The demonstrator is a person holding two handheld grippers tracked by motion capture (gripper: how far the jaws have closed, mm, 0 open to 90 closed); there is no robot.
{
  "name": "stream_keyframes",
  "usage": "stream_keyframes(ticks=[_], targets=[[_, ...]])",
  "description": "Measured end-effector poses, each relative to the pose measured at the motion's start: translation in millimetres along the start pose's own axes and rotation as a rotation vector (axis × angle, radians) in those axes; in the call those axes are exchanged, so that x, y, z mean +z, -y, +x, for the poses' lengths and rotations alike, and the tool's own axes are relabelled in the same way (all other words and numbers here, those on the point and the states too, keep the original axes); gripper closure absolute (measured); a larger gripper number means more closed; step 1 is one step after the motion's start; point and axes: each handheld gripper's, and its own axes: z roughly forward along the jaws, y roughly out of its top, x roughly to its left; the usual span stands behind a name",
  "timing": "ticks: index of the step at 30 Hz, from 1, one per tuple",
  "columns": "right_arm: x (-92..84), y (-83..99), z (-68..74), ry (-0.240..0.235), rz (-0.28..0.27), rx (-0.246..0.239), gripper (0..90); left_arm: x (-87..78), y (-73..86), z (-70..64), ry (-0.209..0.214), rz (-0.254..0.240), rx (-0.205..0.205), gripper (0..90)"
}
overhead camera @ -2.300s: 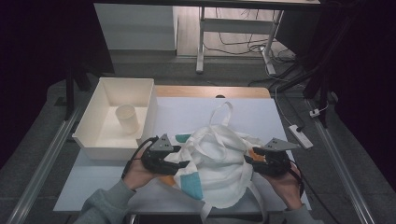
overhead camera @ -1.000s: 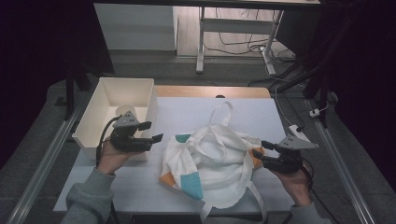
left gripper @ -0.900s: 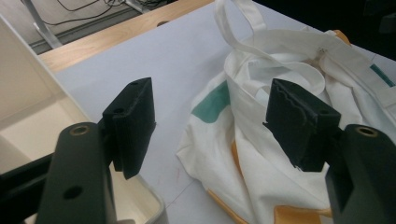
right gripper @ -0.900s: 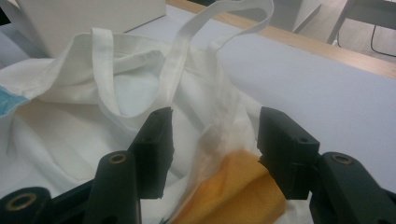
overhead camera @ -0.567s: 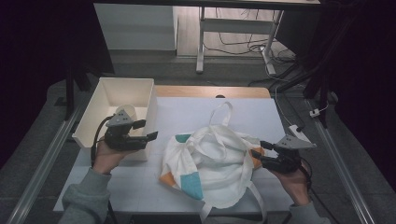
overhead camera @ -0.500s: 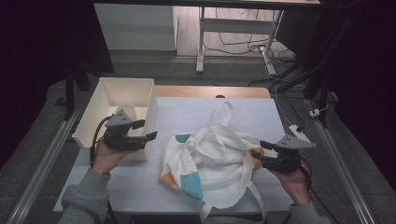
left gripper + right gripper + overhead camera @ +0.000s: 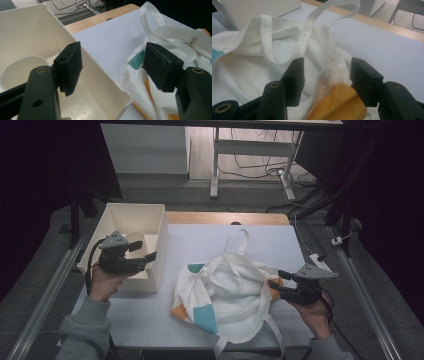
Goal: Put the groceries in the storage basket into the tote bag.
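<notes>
Two grippers, one soft white cloth bag [image 7: 227, 287] mid-table.
Left gripper [image 7: 142, 256] spread, empty, over white plastic box's [image 7: 161, 227] right edge; right gripper [image 7: 274, 279] spread around bag's right edge, bare table beyond.

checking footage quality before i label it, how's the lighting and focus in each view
High view: the table is lit, surroundings nearly black, slightly soft. Left gripper view: the white bin is bright and fairly sharp, the near jaws blurred. Right gripper view: the tote bag is evenly lit, the jaws and orange patch soft.
</notes>
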Motion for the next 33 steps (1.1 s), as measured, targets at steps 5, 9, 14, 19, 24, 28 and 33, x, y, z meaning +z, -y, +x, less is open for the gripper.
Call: stream_keyframes(ticks=[5, 9, 14, 19, 24, 28, 33], targets=[[-1.1, 0.3, 1.0, 0.0, 0.0, -0.002, 45.1, 0.8, 1.2, 12.3, -0.024, 0.001, -0.033, 31.5], [-1.1, 0.8, 1.5, 0.001, 0.003, -0.002, 45.1, 1.3, -1.1, 21.4, -0.056, 0.012, -0.046, 30.9], [-0.6, 0.8, 1.9, 0.001, 0.007, -0.003, 45.0, 6.9, -5.3, 34.7, -0.093, 0.034, -0.07, 29.8], [1.3, 1.1, 3.4, -0.003, 0.011, -0.01, 44.2, 18.5, -5.2, 48.0, -0.142, 0.075, -0.078, 27.3], [3.1, 2.1, 3.5, -0.005, 0.02, -0.01, 43.9, 24.5, -2.4, 56.5, -0.162, 0.105, -0.092, 23.7], [2.6, 3.3, 2.8, -0.005, 0.019, -0.006, 43.9, 27.9, 0.7, 62.5, -0.179, 0.132, -0.1, 20.2], [2.0, 2.9, 2.2, -0.003, 0.019, -0.008, 43.8, 33.7, 1.9, 70.8, -0.188, 0.164, -0.1, 15.8]])
